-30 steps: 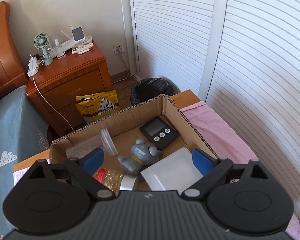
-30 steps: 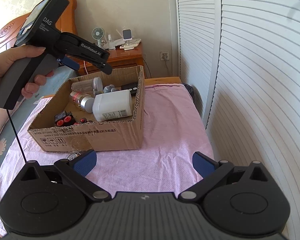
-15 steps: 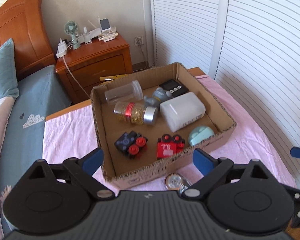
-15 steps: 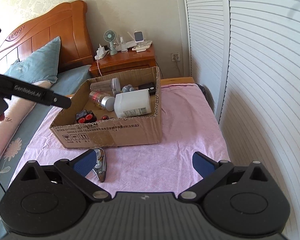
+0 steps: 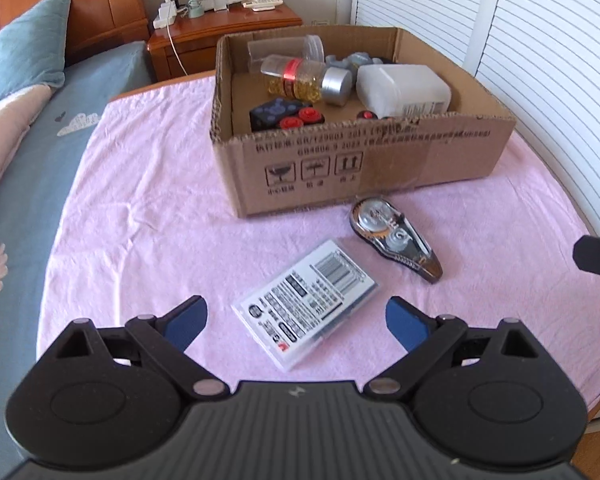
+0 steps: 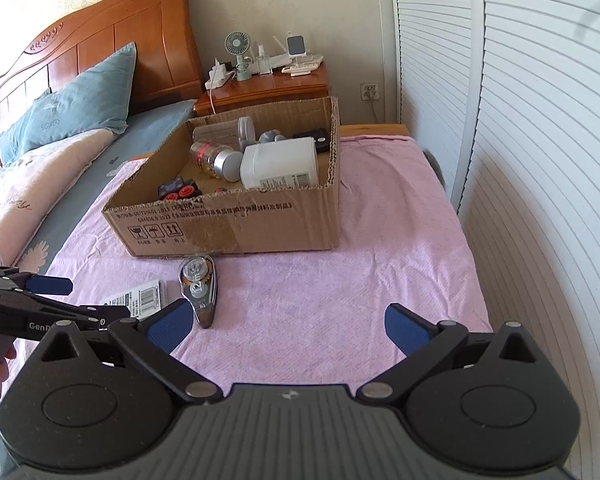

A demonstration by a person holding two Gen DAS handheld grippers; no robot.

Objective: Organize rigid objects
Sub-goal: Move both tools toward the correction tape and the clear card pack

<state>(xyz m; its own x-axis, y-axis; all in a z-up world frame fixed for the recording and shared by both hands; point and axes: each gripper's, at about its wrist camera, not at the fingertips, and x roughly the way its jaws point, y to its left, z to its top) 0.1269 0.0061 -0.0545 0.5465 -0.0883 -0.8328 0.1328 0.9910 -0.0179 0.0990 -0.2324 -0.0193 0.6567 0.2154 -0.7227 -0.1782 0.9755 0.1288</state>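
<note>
White louvred doors [image 6: 540, 160] close off the right side of a bedroom, and a wooden headboard [image 6: 100, 48] with a blue pillow [image 6: 80, 96] stands at the left. Between them a wooden nightstand [image 6: 284, 84] carries a small fan [image 6: 236, 46] and other bits too small to tell. A pink cloth [image 5: 140, 208] covers the tabletop beside the bed.

On the cloth sits an open cardboard box [image 5: 380, 160], printed side toward the cameras. Inside it lie a white plastic bottle [image 5: 404, 88] on its side, a clear jar with a silver cap [image 5: 304, 78] holding yellow pieces, a clear empty container [image 5: 284, 50] behind that, a grey figurine [image 5: 352, 62] at the back, and a black toy with red wheels [image 5: 288, 114] near the front wall.

Two things lie loose on the cloth in front of the box. A flat clear pack with a printed label and barcode [image 5: 308, 304] lies nearest the left tongs [image 5: 296, 322], framed between their blue pads, which stand wide apart and do not touch it. Just beside it, toward the box, is a clear correction-tape dispenser [image 5: 396, 240], its narrow tip pointing away from the box.

The right tongs [image 6: 290, 326] hang over bare cloth, spread wide with nothing between them.
</note>
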